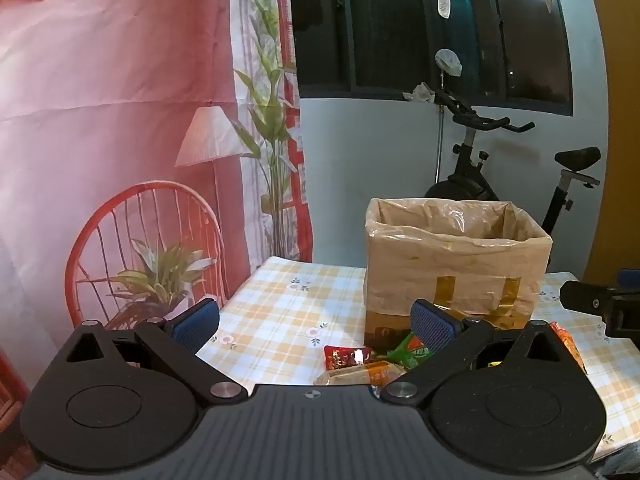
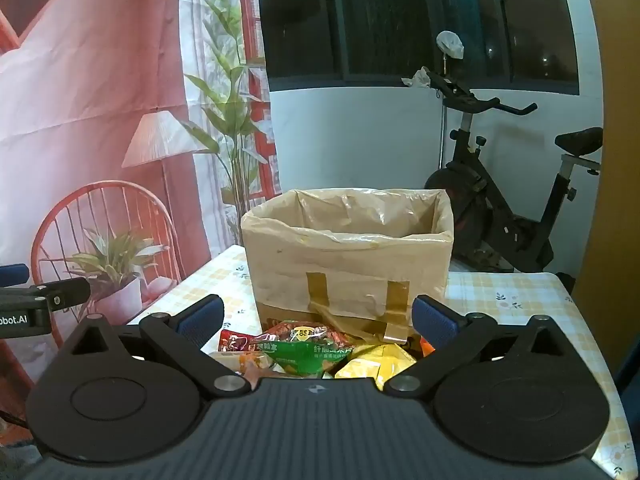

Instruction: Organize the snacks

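Observation:
A cardboard box (image 1: 456, 264) lined with a plastic bag stands on the checked tablecloth (image 1: 280, 312); it also shows in the right wrist view (image 2: 348, 260). A pile of snack packets lies in front of it: a red packet (image 1: 346, 358), a green packet (image 1: 412, 350) and a pale packet (image 1: 360, 376). In the right wrist view I see a green packet (image 2: 308, 354), a yellow packet (image 2: 376, 364) and a red packet (image 2: 236, 340). My left gripper (image 1: 316, 322) is open and empty above the pile's left side. My right gripper (image 2: 318, 316) is open and empty just above the pile.
An exercise bike (image 2: 512, 200) stands behind the table on the right. A printed backdrop (image 1: 120, 140) hangs close along the table's left edge. The right gripper's body (image 1: 604, 304) shows at the right edge of the left wrist view.

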A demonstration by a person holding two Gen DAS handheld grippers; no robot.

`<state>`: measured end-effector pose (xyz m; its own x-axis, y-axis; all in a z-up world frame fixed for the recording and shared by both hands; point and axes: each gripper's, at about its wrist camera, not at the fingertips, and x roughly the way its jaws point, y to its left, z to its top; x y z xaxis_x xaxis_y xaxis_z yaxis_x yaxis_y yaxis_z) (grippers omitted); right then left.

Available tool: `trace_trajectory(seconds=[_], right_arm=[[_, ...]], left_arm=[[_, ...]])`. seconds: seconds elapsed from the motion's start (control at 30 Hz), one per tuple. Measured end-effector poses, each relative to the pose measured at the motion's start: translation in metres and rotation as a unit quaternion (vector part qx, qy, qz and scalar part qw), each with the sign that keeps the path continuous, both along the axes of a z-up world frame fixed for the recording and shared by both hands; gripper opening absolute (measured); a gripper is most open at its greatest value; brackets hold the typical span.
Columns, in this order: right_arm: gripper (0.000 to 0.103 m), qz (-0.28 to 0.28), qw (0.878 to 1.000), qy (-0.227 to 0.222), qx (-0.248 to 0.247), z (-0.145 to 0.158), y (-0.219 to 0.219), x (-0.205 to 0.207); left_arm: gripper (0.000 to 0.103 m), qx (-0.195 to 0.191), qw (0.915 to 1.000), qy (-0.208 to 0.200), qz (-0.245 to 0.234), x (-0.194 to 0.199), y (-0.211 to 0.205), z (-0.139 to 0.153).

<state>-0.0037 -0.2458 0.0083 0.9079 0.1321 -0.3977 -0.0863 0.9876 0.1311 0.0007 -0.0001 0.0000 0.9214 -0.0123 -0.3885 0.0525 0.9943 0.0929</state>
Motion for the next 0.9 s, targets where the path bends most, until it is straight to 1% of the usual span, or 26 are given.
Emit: trace_trajectory(seconds=[0.1,0.27,0.9], right_arm=[[0.102,0.0,1.0,-0.003,-0.002,0.0,-0.001,-0.001],[0.103,-0.002,1.0,-0.001,-0.004,0.0,0.001,0.0],[0.103,0.002,1.0,0.005,0.003,-0.004,-0.001,0.0]], left_arm=[[0.102,-0.006,1.0,0.001,-0.003,0.003,0.005,0.002],[0.102,0.01,0.9998,-0.017,0.0,-0.004,-0.003,0.002],[0.102,-0.002,0.9999,-0.005,-0.014,-0.001,0.003,-0.004]])
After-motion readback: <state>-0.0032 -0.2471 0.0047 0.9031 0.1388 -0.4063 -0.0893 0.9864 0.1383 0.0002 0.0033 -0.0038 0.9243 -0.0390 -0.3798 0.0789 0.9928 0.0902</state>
